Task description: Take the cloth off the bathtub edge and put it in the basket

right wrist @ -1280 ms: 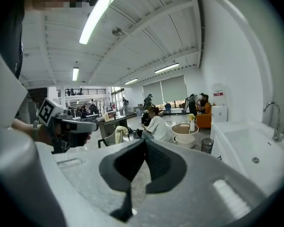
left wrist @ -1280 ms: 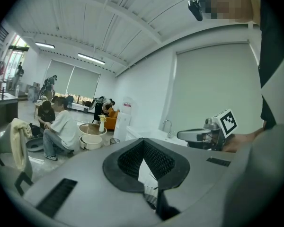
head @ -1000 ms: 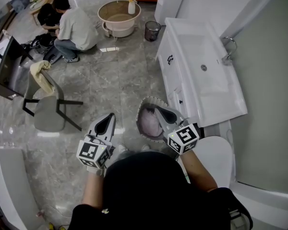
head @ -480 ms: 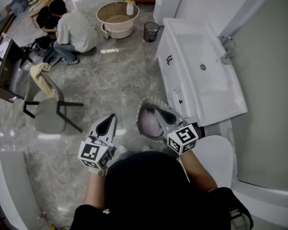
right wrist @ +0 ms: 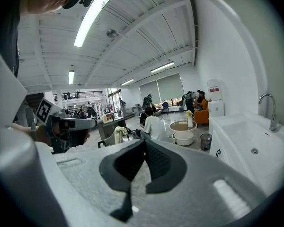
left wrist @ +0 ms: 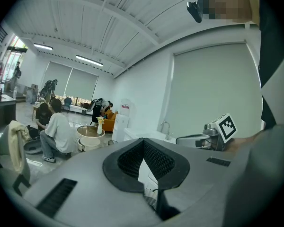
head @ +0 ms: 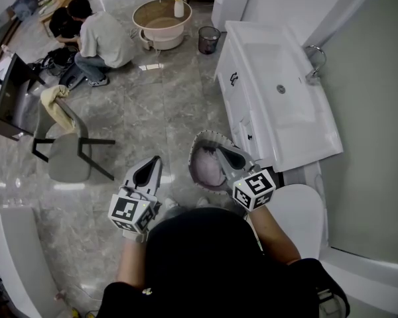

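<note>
A pinkish cloth [head: 204, 167] already lies in the basket [head: 198, 143], and with the left gripper [head: 148, 168] and right gripper [head: 223, 155] both clenched empty beside it, the task looks finished.

We look steeply down from the head. Both gripper views sit close behind their jaws, facing the far room; all three share the crouching person [head: 103, 38] and sink counter [head: 278, 91].

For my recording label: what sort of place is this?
Probably a bathroom display inside a large open hall: a white washbasin with a tap, what looks like a toilet beside it, and a chair beyond.
</note>
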### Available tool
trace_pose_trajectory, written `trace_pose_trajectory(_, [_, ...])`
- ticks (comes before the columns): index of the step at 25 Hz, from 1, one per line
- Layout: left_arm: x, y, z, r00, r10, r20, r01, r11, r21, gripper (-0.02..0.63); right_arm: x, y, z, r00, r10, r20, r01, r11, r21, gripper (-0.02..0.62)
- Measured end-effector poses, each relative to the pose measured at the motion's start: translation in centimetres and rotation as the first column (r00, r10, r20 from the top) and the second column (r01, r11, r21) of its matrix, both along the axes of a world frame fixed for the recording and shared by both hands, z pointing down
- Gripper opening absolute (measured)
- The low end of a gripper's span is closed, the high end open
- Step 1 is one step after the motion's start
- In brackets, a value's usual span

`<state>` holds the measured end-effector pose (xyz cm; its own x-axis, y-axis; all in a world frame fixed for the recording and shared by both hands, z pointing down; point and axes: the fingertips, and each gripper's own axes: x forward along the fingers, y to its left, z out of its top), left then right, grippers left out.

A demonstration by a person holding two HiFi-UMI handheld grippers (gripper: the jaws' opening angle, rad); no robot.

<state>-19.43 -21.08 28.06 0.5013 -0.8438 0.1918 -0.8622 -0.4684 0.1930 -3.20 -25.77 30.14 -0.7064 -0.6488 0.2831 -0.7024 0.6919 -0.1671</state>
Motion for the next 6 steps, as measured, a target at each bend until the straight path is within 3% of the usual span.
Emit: trace_pose_trajectory(6, [0.5,-0.25,0.12,1.0,0.001,0.003,-0.001,1.0,-0.004,0.012,0.57,-0.35,0.18,1.0,0.005,-0.002,-0.005,1.0,-0.001,-0.005])
